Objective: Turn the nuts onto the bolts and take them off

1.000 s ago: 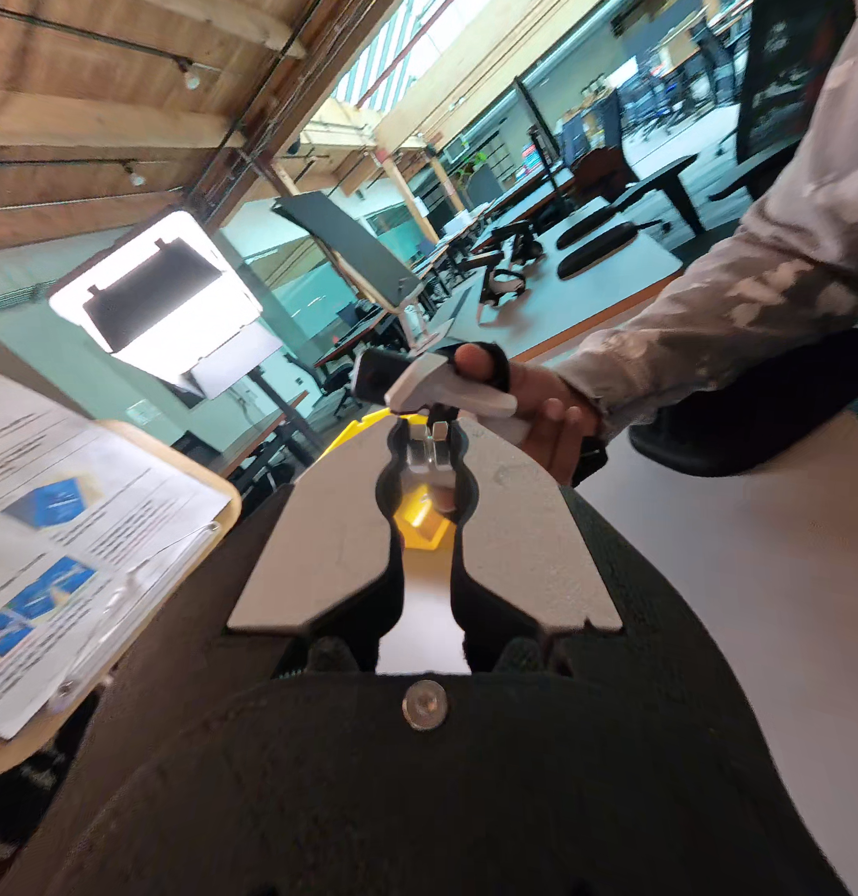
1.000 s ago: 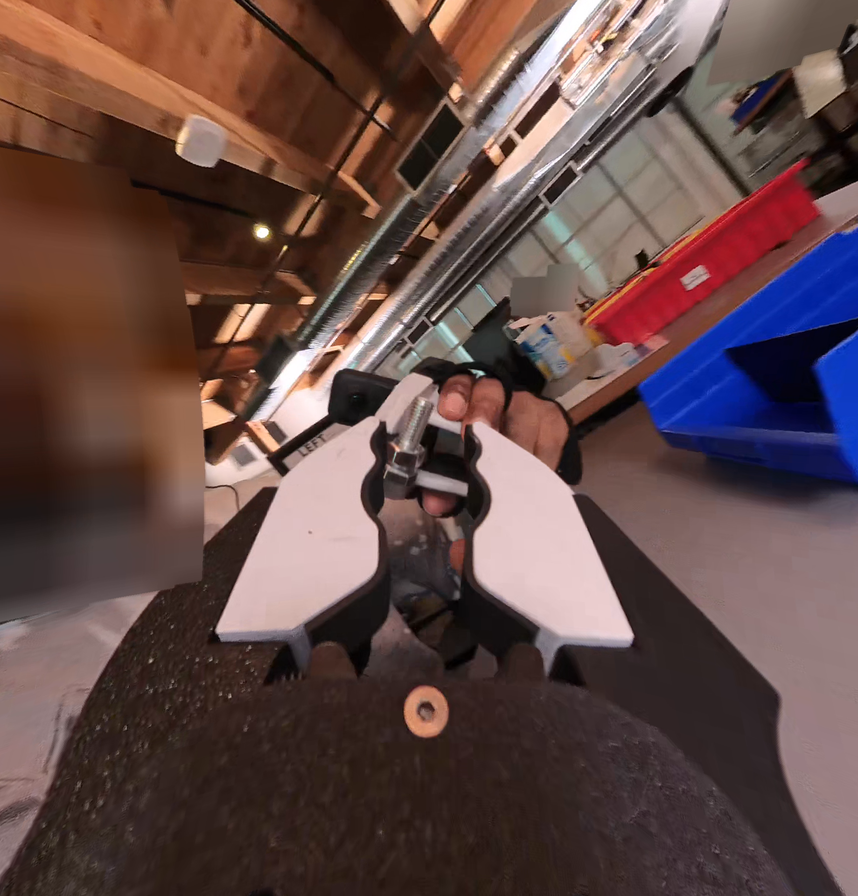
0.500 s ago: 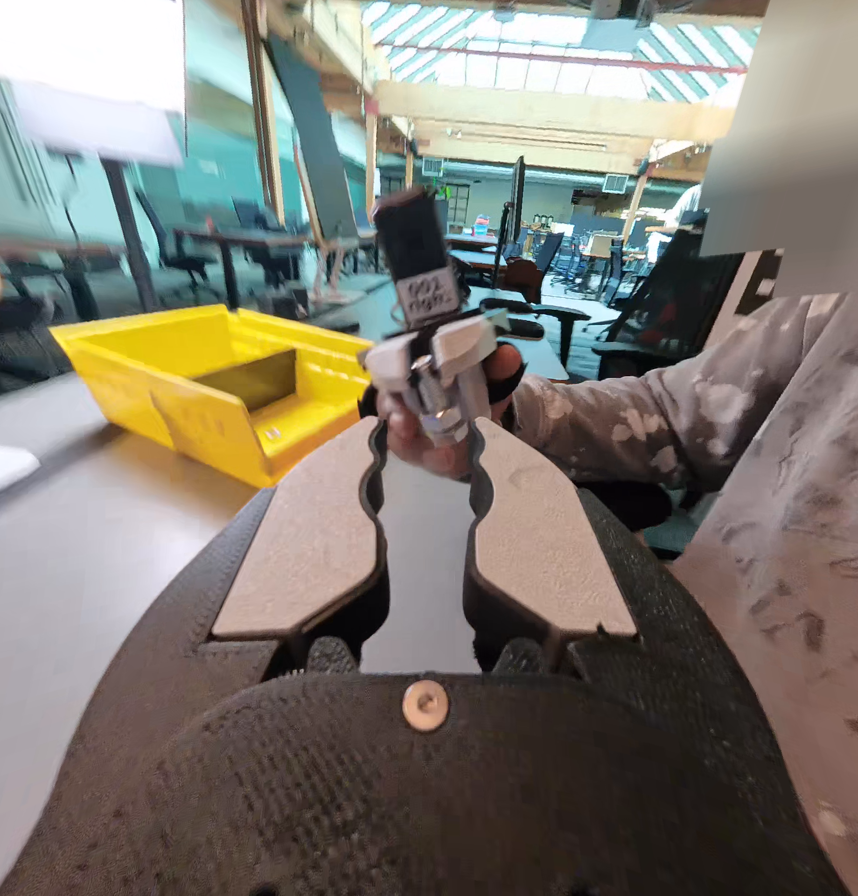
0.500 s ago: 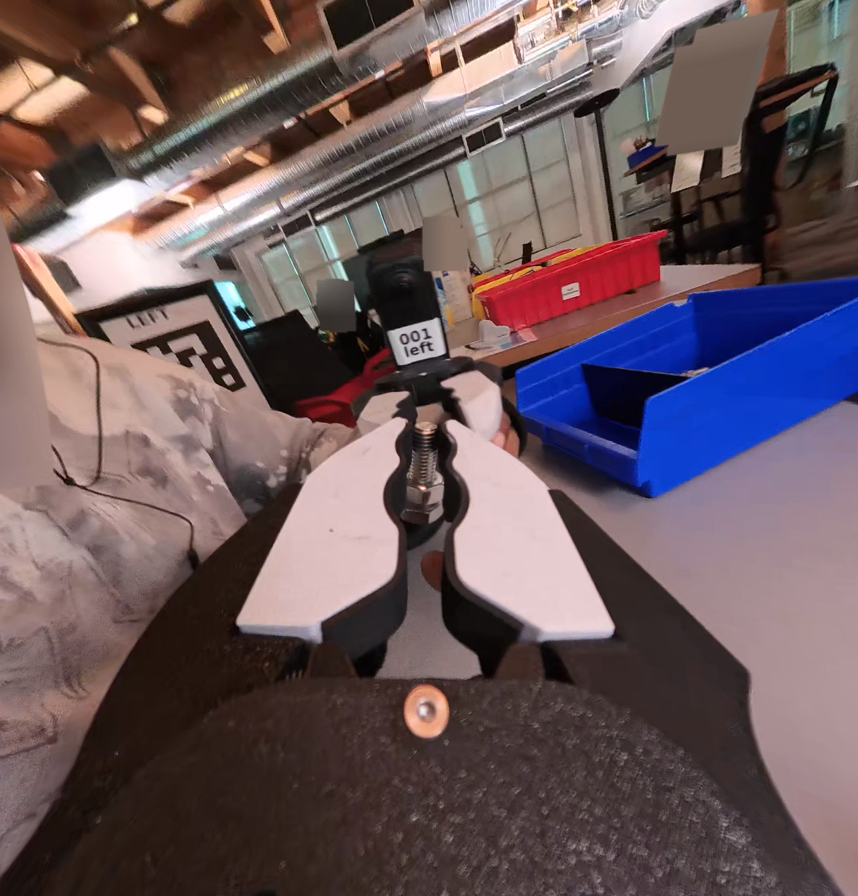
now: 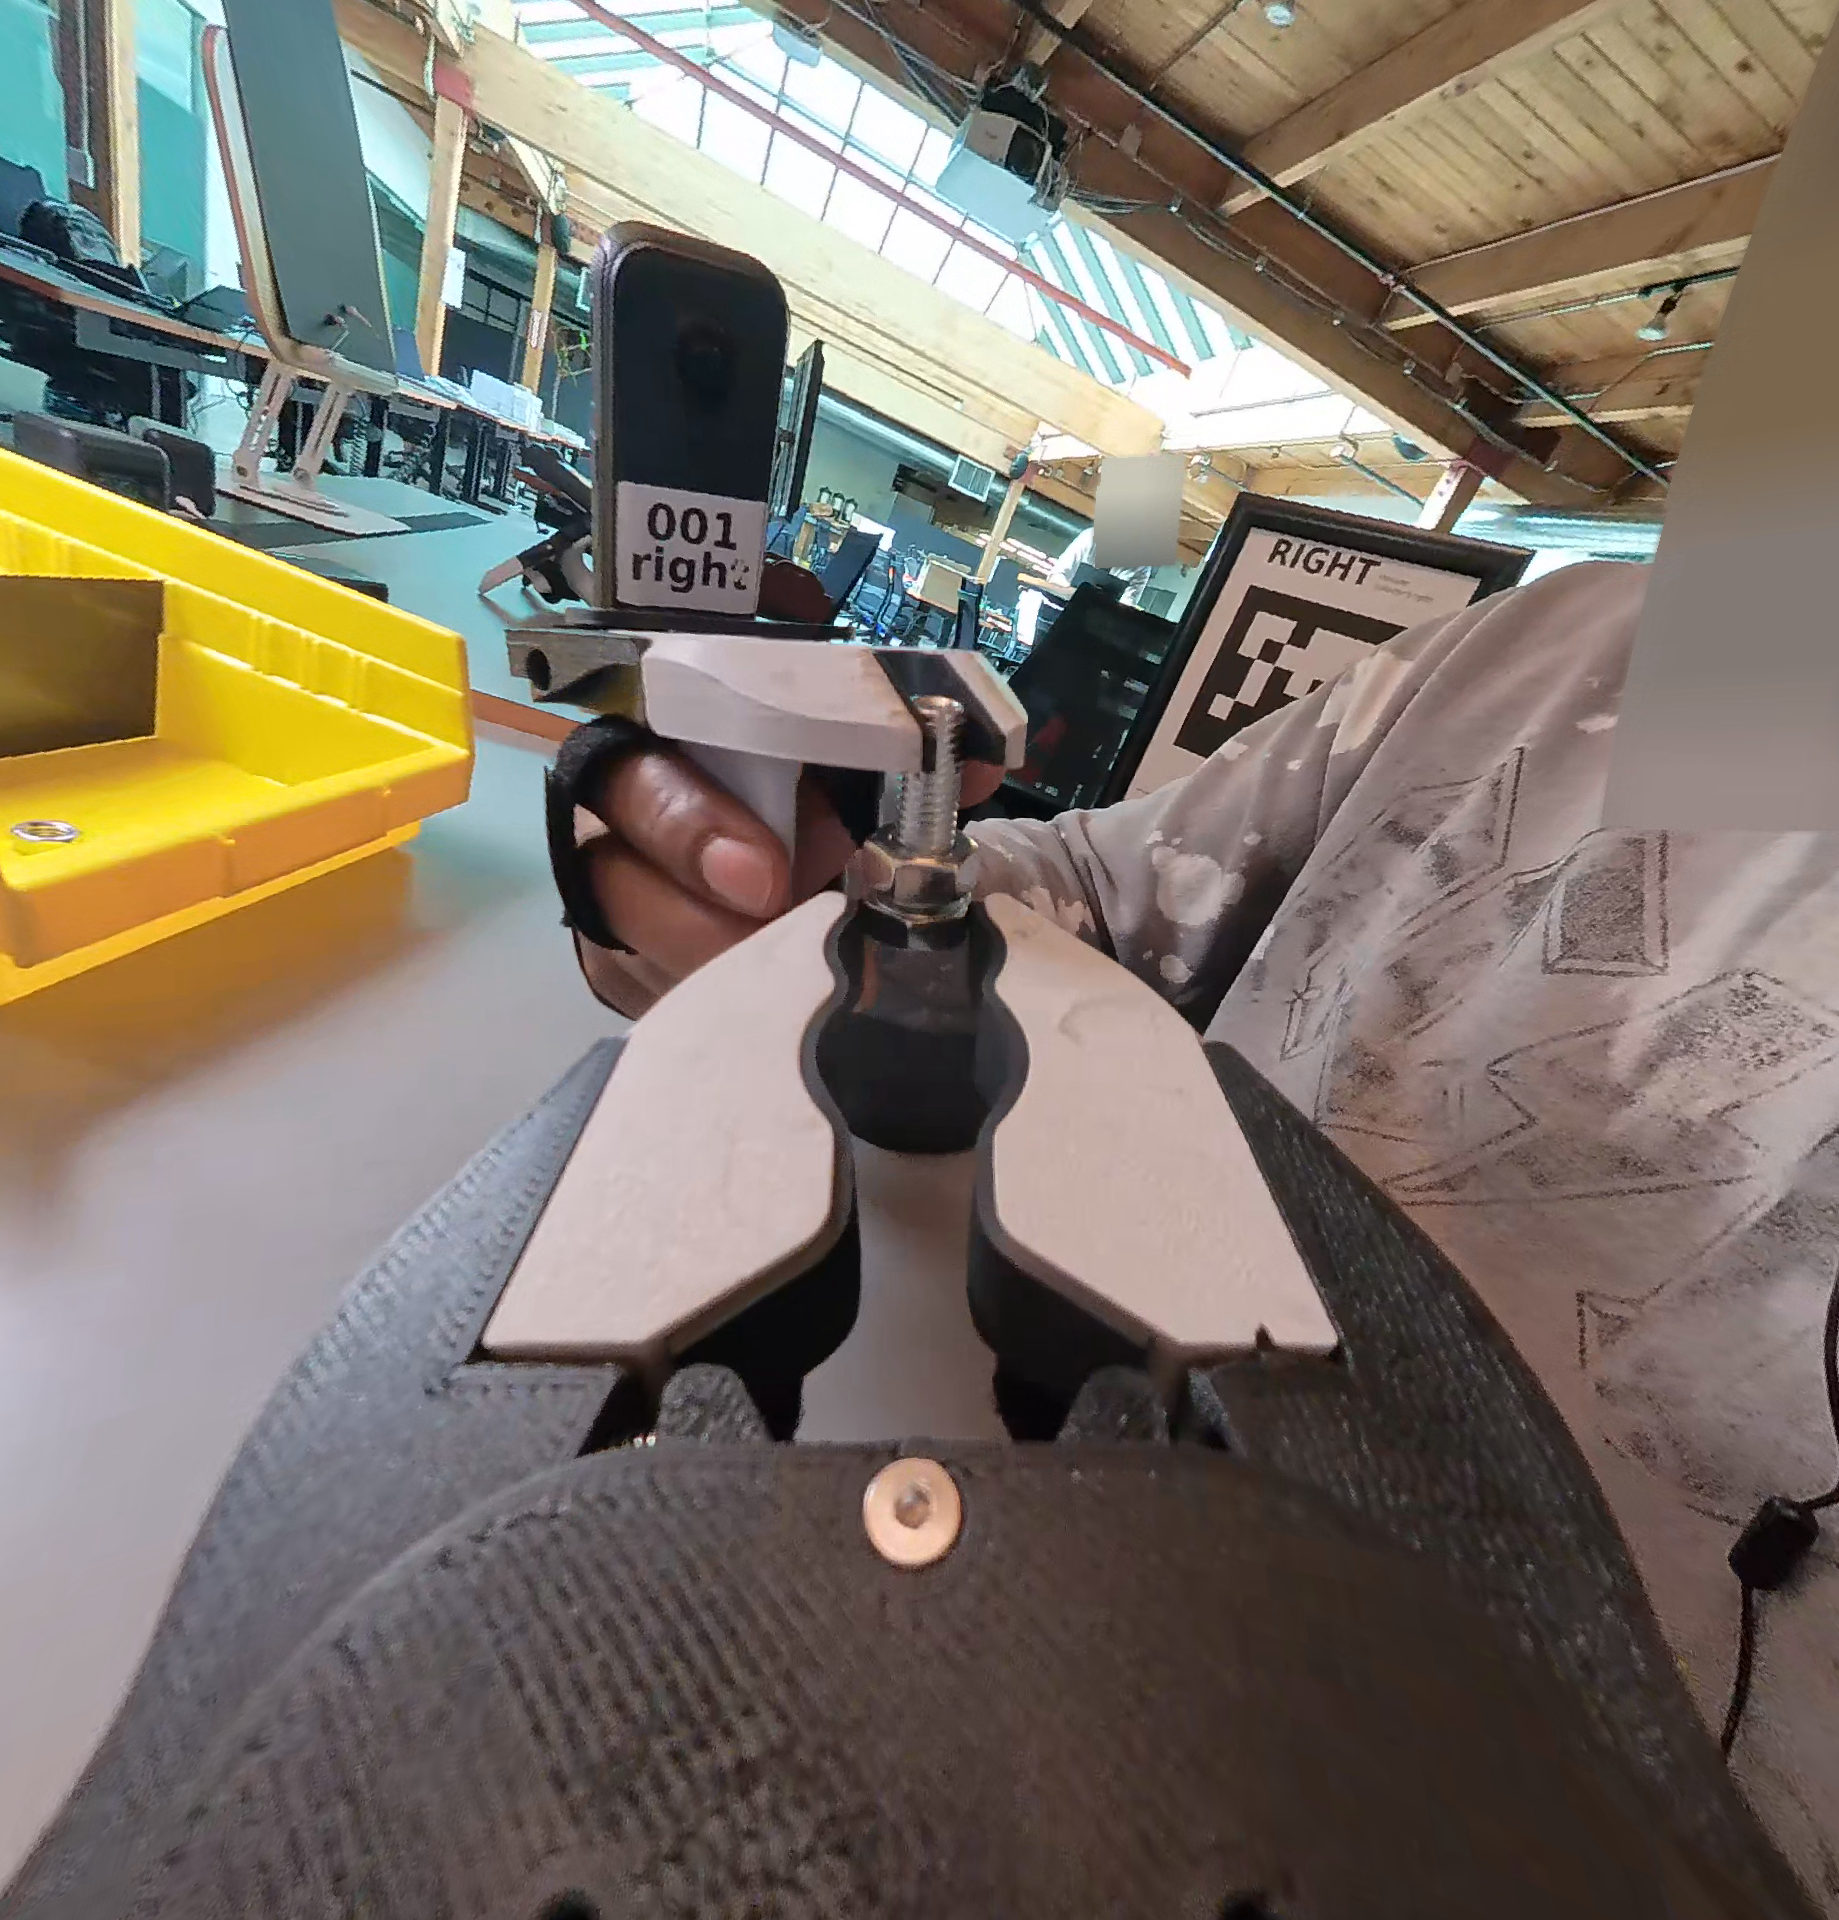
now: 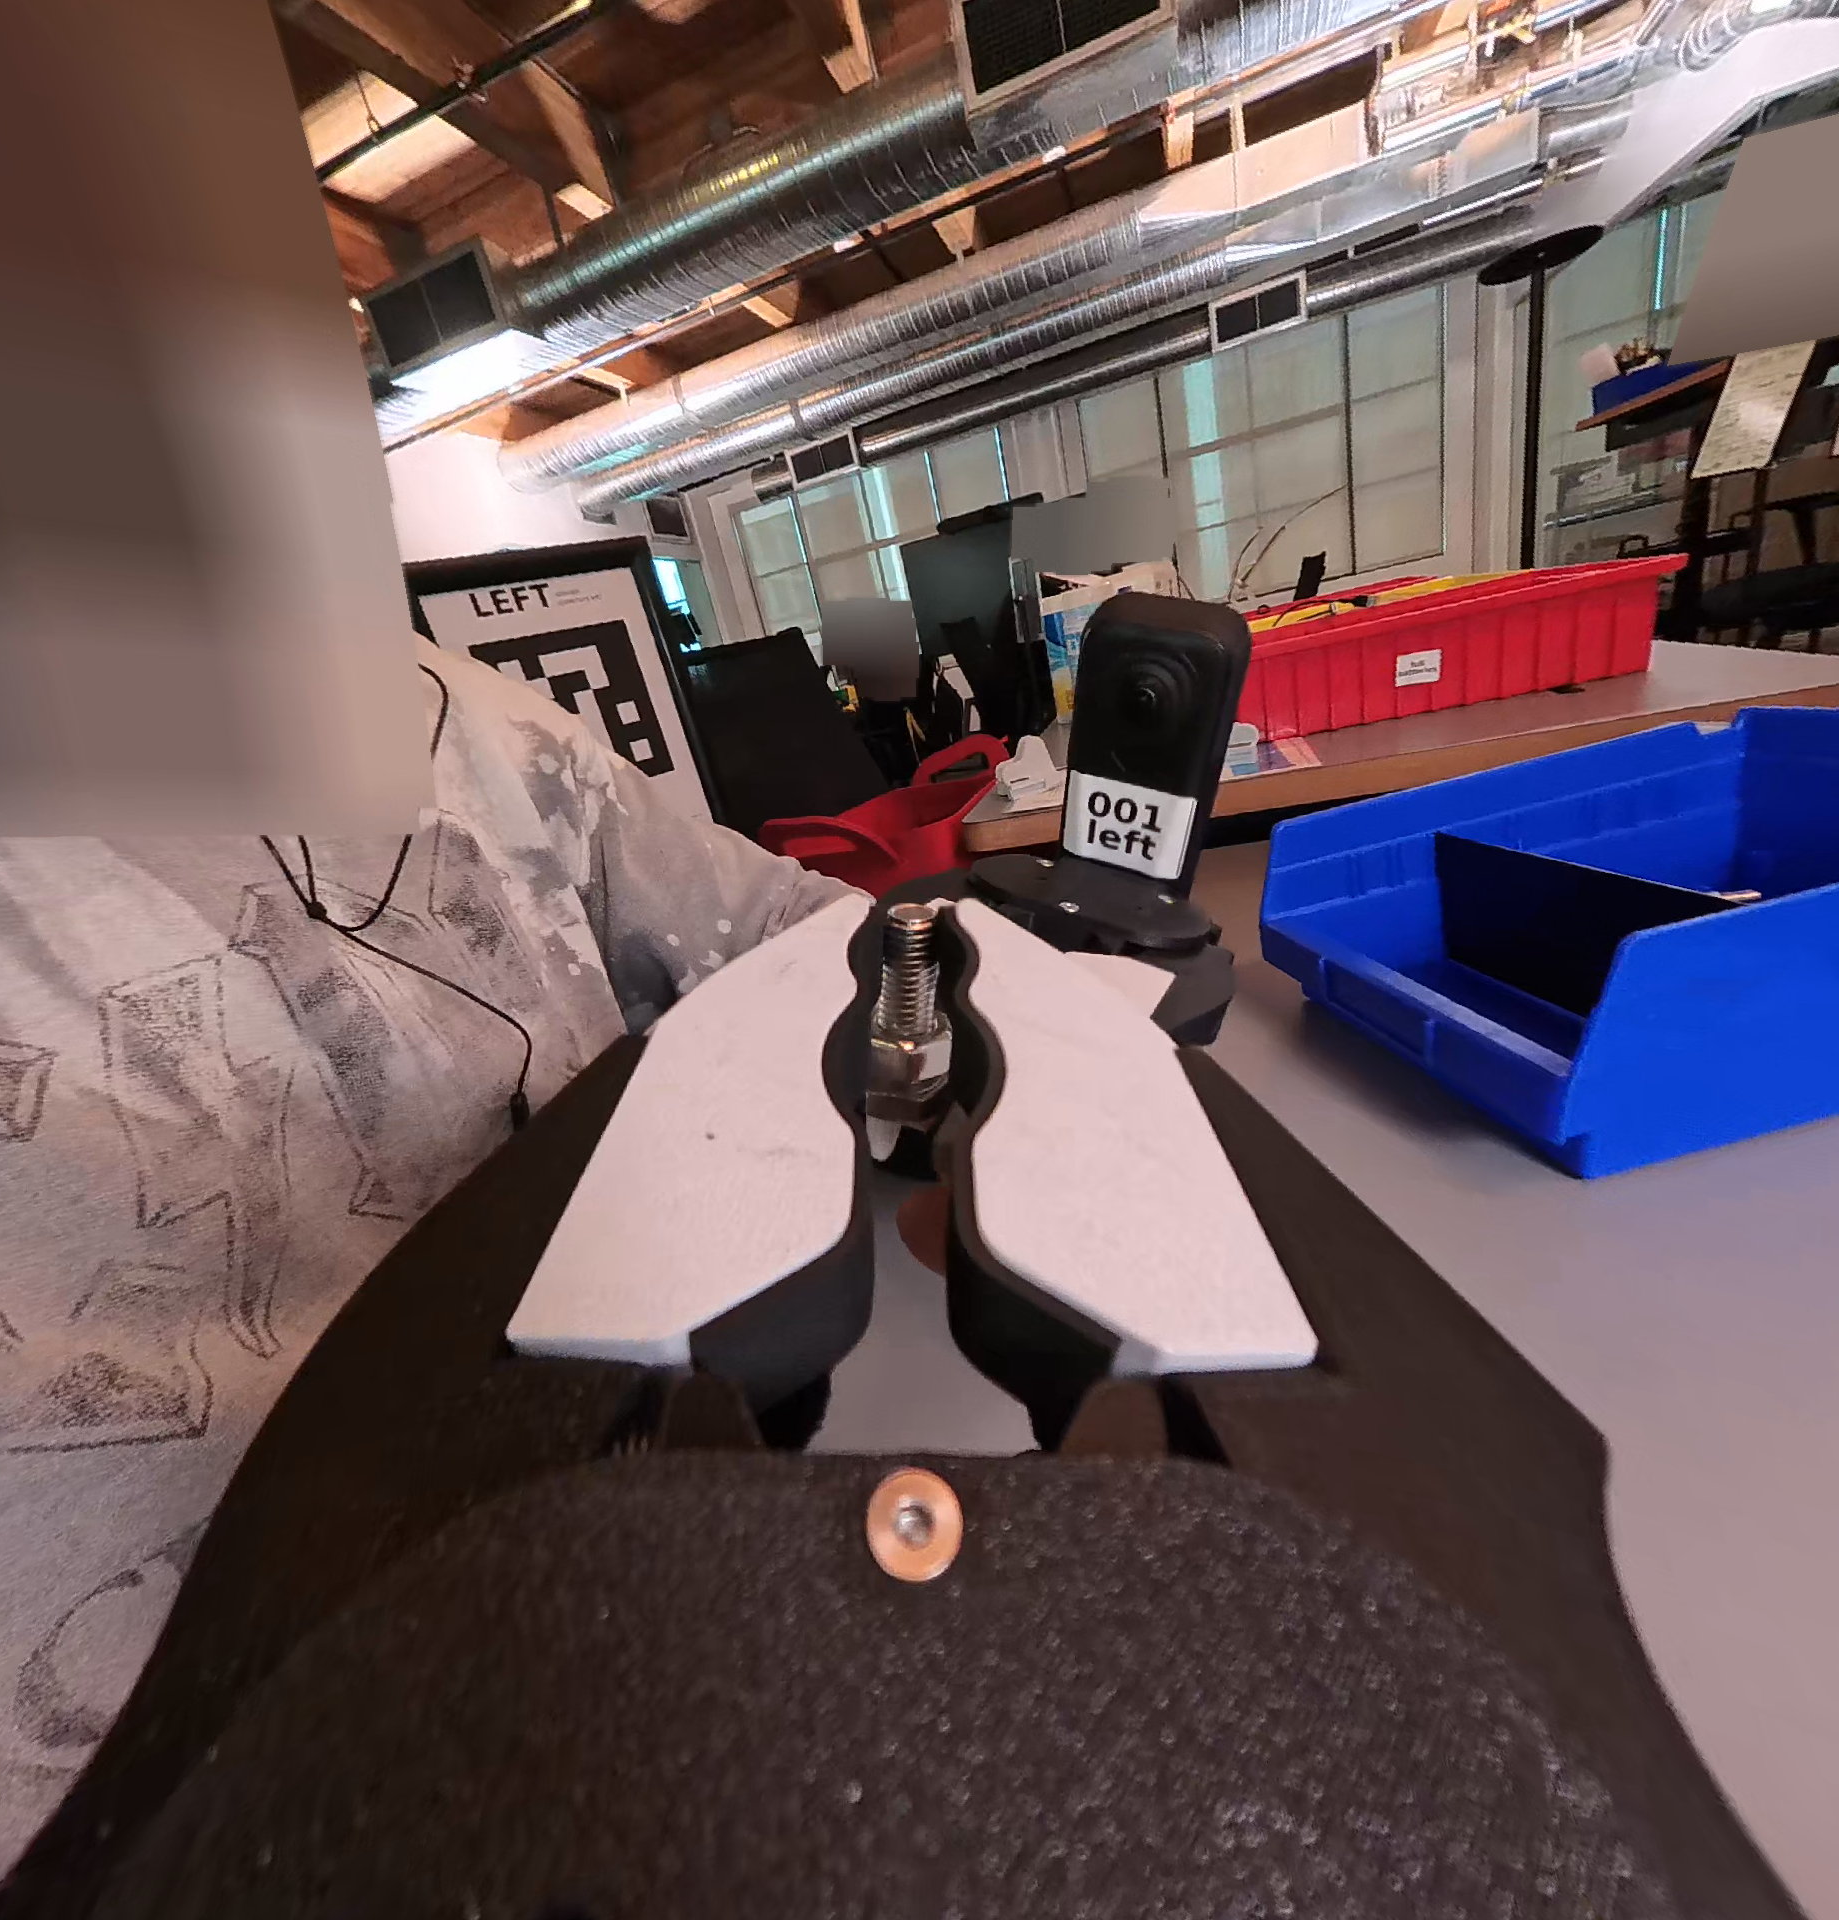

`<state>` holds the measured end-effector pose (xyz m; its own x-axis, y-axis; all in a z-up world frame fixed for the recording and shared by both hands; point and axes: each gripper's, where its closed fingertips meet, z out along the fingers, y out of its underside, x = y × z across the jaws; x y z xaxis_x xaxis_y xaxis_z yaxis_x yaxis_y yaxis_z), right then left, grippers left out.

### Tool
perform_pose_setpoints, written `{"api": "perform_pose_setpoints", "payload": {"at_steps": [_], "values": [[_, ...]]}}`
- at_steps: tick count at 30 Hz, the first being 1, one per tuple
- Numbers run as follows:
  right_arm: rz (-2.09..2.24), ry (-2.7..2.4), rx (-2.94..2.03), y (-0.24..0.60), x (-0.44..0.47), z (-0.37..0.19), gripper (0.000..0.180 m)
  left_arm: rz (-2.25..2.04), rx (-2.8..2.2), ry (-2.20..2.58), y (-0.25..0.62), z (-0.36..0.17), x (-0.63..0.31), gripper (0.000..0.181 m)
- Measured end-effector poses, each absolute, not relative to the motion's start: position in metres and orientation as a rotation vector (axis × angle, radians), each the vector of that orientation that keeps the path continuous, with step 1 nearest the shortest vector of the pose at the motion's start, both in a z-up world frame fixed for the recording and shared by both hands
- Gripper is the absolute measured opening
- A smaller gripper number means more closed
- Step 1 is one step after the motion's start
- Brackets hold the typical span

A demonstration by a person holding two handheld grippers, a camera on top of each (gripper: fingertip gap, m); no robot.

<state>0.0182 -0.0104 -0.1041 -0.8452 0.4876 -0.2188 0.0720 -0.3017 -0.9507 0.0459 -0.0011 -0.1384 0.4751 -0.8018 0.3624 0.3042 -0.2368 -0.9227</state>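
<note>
The bolt [image 6: 910,982] stands nearly upright, its long axis running from 6 to 12 o'clock in both wrist views, and the two tools meet on it end to end. In the right wrist view the right gripper [image 6: 910,971] is clenched on the threaded shank, with the nut [image 6: 907,1062] sitting just below, at 6 o'clock from the tips, partway along the thread. In the left wrist view the left gripper [image 5: 915,920] comes in from 6 o'clock with its tips closed around the lower end of the bolt just beneath the nut; whether they pinch the bolt's head or the nut's underside is hard to tell. The left tool is the nearer one to the nut, so the turning likely falls to it. Both tools are held level above the grey table [image 5: 167,1143], with the yellow bin [image 5: 219,790] at 10 o'clock of the left and the blue bin [image 6: 1580,987] at 3 o'clock of the right.
</note>
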Motion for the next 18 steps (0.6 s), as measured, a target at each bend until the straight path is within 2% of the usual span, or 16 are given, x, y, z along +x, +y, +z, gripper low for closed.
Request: {"api": "perform_pose_setpoints", "payload": {"at_steps": [18], "values": [[2.329, -1.827, -0.545, -0.025, 0.038, -0.102, 0.009, -1.232, -1.404, 0.535, -0.018, -0.136, 0.064, 0.018]]}}
